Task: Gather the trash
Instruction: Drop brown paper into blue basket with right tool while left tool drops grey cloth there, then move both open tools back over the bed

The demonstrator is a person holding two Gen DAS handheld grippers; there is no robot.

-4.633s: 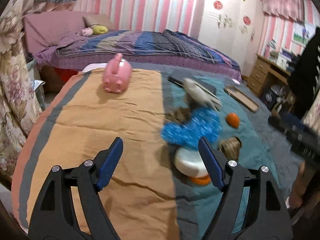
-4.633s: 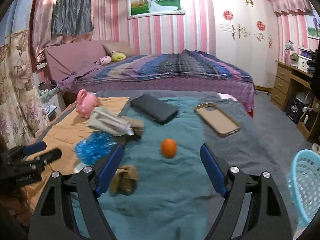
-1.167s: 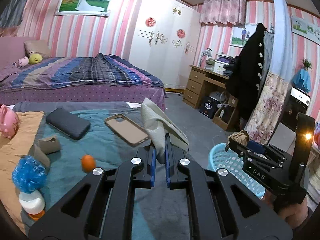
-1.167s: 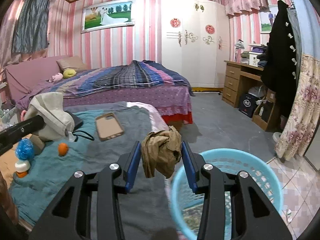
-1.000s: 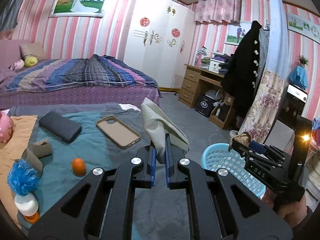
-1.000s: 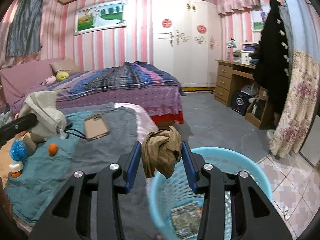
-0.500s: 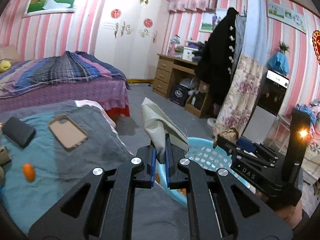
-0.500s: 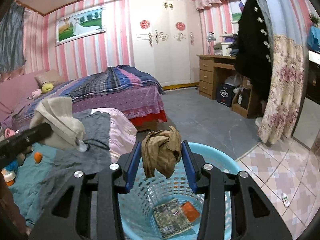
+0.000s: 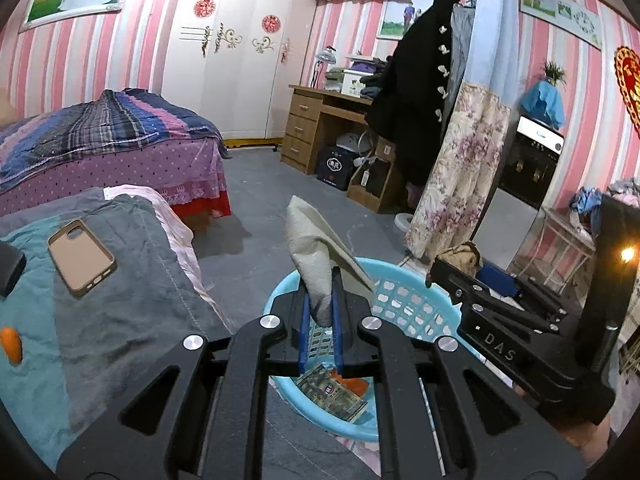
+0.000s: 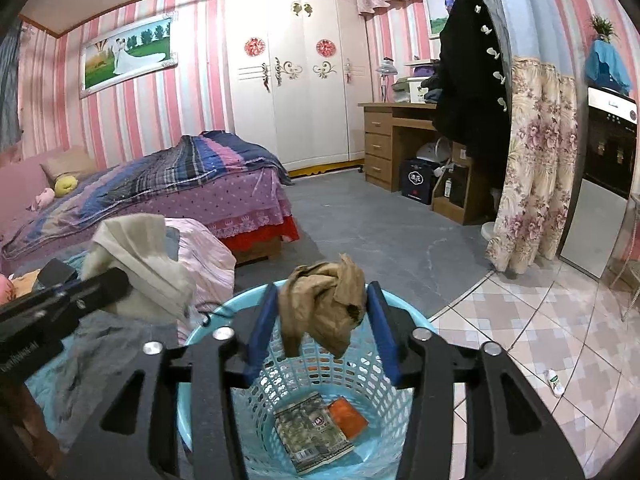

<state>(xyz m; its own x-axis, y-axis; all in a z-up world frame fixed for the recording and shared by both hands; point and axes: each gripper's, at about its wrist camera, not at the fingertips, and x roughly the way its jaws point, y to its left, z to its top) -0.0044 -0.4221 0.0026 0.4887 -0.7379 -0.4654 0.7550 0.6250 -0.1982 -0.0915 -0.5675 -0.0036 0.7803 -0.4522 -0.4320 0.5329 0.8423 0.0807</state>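
My left gripper (image 9: 320,300) is shut on a crumpled white paper tissue (image 9: 316,248) and holds it above the near rim of a light blue plastic basket (image 9: 412,312). My right gripper (image 10: 320,312) is shut on a crumpled brown paper wad (image 10: 324,304) held over the same basket (image 10: 224,428). The basket holds a printed wrapper (image 10: 312,436) and an orange packet (image 10: 348,418). The left gripper with the tissue (image 10: 140,256) shows at the left of the right wrist view. The right gripper's body (image 9: 516,336) shows at the right of the left wrist view.
The low bed with a teal and grey cover (image 9: 120,312) lies left of the basket, bearing a tan phone case (image 9: 82,256) and an orange fruit (image 9: 12,344). A second bed (image 10: 180,184), wardrobe (image 10: 304,80), desk (image 10: 400,140) and floral curtain (image 10: 536,168) stand behind.
Both grippers have swung right from the bed cover to above the blue basket, each carrying its piece of trash. The basket's inside is now fully in view.
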